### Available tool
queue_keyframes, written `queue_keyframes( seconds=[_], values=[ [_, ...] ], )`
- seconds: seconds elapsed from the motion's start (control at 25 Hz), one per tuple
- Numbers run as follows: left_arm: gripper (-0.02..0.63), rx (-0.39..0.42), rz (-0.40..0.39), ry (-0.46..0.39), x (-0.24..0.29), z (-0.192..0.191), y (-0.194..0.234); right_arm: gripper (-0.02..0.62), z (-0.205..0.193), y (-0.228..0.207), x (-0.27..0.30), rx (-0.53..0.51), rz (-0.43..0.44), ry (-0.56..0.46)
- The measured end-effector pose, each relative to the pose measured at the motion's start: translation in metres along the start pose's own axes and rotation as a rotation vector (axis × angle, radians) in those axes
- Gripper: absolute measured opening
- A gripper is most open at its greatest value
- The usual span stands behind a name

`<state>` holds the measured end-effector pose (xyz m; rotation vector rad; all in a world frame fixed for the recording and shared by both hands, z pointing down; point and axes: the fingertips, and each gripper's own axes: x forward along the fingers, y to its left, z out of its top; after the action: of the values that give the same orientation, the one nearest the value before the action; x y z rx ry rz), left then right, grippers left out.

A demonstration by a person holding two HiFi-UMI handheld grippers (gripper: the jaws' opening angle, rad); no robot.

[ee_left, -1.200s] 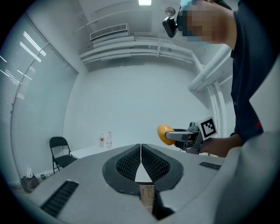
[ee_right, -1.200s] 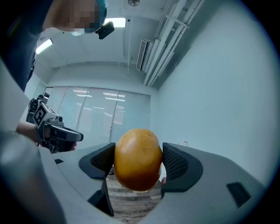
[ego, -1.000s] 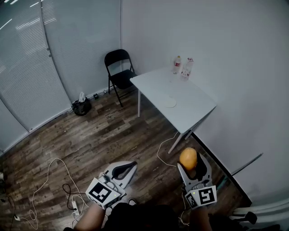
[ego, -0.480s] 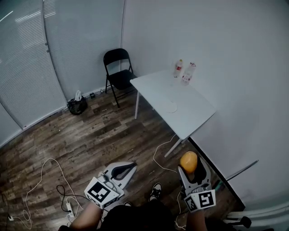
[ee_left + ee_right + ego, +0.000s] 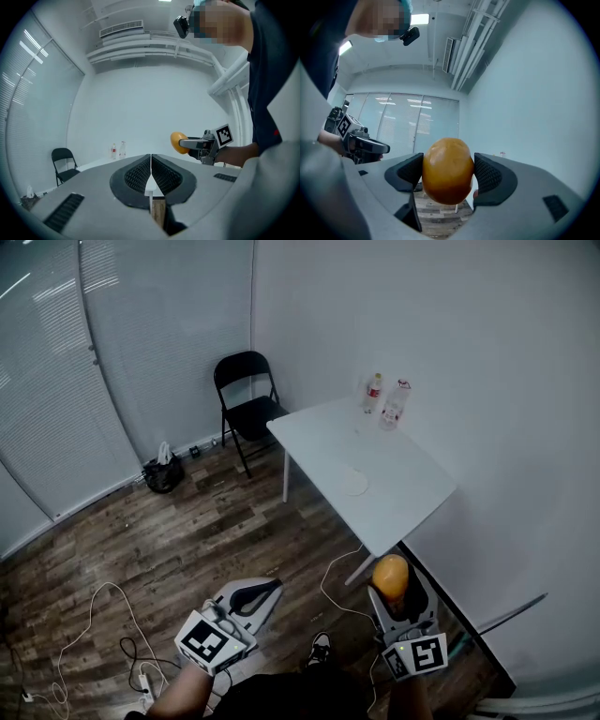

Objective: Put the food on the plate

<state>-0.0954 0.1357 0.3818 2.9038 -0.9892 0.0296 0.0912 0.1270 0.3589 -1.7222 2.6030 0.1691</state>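
My right gripper (image 5: 392, 579) is shut on an orange, egg-shaped piece of food (image 5: 391, 575), held in the air well short of the white table (image 5: 394, 493). In the right gripper view the orange food (image 5: 447, 169) fills the gap between both pads. A small white plate (image 5: 354, 484) lies flat on the table's middle. My left gripper (image 5: 270, 588) is shut with nothing in it, low at the left; its jaws meet in the left gripper view (image 5: 151, 165), where the orange food (image 5: 178, 142) shows to the right.
Two plastic bottles (image 5: 384, 399) stand at the table's far corner by the white wall. A black folding chair (image 5: 246, 405) stands left of the table. Cables (image 5: 103, 610) and a power strip lie on the wood floor, and a dark bag (image 5: 162, 471) sits by the blinds.
The view has shifted slightly toward the table, which now sits a little lower in frame. Both grippers keep their pose, the right still holding the orange food.
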Motion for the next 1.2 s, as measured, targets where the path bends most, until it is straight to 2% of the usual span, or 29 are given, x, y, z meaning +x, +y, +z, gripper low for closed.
queue_keyframes(
  seconds=[0.44, 0.64, 0.96, 1.2],
  values=[
    [0.025, 0.016, 0.066, 0.017, 0.149, 0.022, 0.03, 0.353, -0.014, -0.144, 0.066, 0.026, 0.035, -0.001],
    [0.025, 0.016, 0.08, 0.041, 0.198, 0.019, 0.032, 0.353, -0.029, -0.192, 0.082, 0.043, 0.055, 0.008],
    [0.025, -0.011, 0.052, 0.068, 0.241, 0.008, 0.051, 0.353, -0.05, -0.229, 0.108, 0.056, 0.018, 0.04],
    [0.025, -0.028, -0.024, 0.072, 0.271, -0.007, 0.094, 0.353, -0.063, -0.242, 0.137, 0.037, -0.052, 0.082]
  ],
)
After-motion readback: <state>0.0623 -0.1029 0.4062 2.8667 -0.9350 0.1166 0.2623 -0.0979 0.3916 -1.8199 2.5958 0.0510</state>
